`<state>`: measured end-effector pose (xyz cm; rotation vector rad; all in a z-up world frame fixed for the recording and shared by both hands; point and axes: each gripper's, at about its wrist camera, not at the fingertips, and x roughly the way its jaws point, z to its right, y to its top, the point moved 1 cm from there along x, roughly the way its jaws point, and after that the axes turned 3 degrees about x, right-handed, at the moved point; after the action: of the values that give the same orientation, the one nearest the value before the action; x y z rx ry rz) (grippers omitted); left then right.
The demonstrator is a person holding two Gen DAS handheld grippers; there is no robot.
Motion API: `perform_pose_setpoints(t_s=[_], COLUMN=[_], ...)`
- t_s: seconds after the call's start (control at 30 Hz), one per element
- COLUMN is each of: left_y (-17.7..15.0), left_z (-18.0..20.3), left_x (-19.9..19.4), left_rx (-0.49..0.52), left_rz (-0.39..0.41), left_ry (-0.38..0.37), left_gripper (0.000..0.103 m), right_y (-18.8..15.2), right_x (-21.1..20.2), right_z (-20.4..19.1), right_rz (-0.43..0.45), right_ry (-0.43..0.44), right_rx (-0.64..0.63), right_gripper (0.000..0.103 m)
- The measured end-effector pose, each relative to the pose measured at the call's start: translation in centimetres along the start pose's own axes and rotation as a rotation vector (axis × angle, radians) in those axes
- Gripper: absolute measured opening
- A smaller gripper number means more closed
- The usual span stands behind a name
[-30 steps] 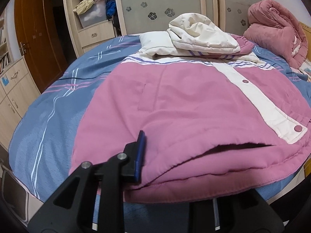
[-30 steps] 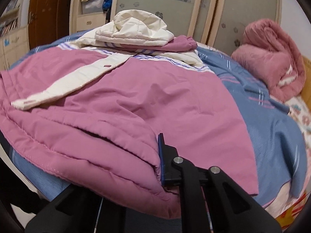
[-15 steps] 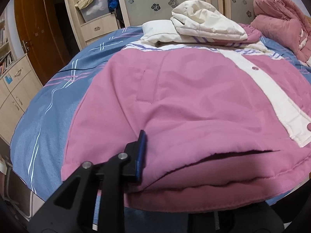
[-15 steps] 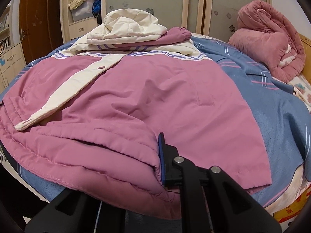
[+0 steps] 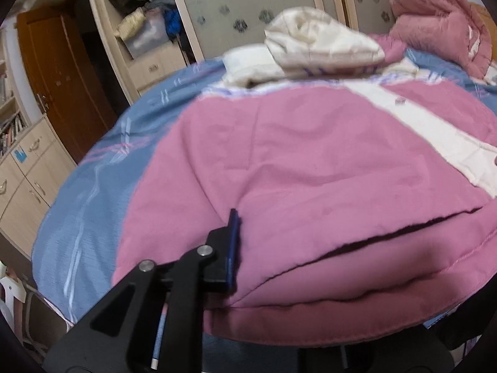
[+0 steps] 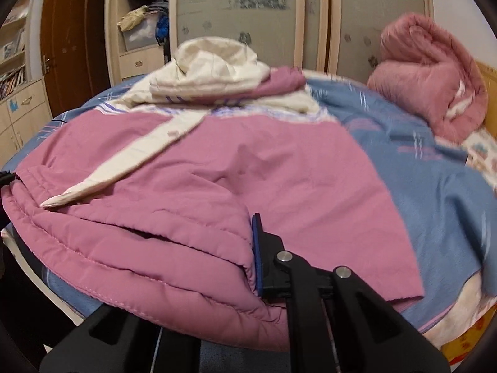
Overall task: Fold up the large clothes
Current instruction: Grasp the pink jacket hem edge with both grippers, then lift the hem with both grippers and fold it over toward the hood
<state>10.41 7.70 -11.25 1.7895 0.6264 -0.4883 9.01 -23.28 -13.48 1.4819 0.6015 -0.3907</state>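
Note:
A pink padded jacket point(image 5: 310, 161) with a cream button strip and cream hood point(image 5: 320, 43) lies front-up on the bed, sleeves folded in under the hood. My left gripper point(image 5: 245, 230) holds the near hem at its left corner. Its jaws are closing with the doubled fabric between them, and one blue-padded finger point(image 5: 233, 236) shows against the cloth. In the right wrist view the jacket point(image 6: 248, 161) fills the middle. My right gripper point(image 6: 245, 233) is shut on the hem's right corner. On both grippers the other finger is hidden under the fabric.
The bed has a blue striped cover point(image 5: 87, 192), bare on the left and on the right point(image 6: 450, 192). A rolled pink quilt point(image 6: 428, 77) sits at the far right. A wardrobe with frosted doors point(image 6: 248, 0), low cabinets point(image 5: 28, 168) and a brown door point(image 5: 62, 77) stand behind and left.
Both views have tilted and blurred. The near hem has bunched up higher at both corners, and the right gripper has risen slightly with it.

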Motion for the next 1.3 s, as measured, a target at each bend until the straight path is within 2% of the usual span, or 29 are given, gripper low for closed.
perform_pose_setpoints(t_s=[0.13,0.33,0.53,0.8,0.93,1.03,1.13,1.23,1.3], left_y=[1.0,3.8,7.3,13.3,17.7,21.2,24.9,28.1,30.0], left_z=[-0.2,-2.1,-3.5,-4.2,-4.5,-4.5,-4.4,-4.7,-4.5], left_x=[-1.8,-3.5,-5.0,-5.1,-3.9,-2.5,0.0,3.3,5.8], left_rx=[0.032,-0.02,-0.021,0.059,0.113,0.14,0.148,0.127,0.126], left_rz=[0.073,0.102,0.168,0.291,0.352,0.382,0.385,0.364,0.352], left_ry=[0.033,-0.023,-0.032,0.027,0.064,0.085,0.092,0.08,0.098], left_gripper=[0.013,0.012,0.012,0.011,0.011,0.01,0.01,0.01,0.01], right_y=[2.7,6.2,9.3,13.7,16.7,20.2,23.3,26.4,28.4], right_x=[-2.1,-3.6,-4.6,-4.5,-3.7,-2.1,-0.2,2.9,5.3], right_z=[-0.3,-0.3,-0.1,0.3,0.6,1.3,1.9,2.3,2.5], right_rz=[0.069,0.141,0.214,0.305,0.35,0.387,0.402,0.406,0.405], right_ry=[-0.017,-0.021,-0.025,-0.029,-0.029,-0.035,-0.028,-0.028,-0.043], right_rx=[-0.033,-0.056,-0.057,-0.088,-0.1,-0.106,-0.097,-0.089,-0.096], right_gripper=[0.007,0.006,0.006,0.006,0.006,0.006,0.006,0.006,0.006])
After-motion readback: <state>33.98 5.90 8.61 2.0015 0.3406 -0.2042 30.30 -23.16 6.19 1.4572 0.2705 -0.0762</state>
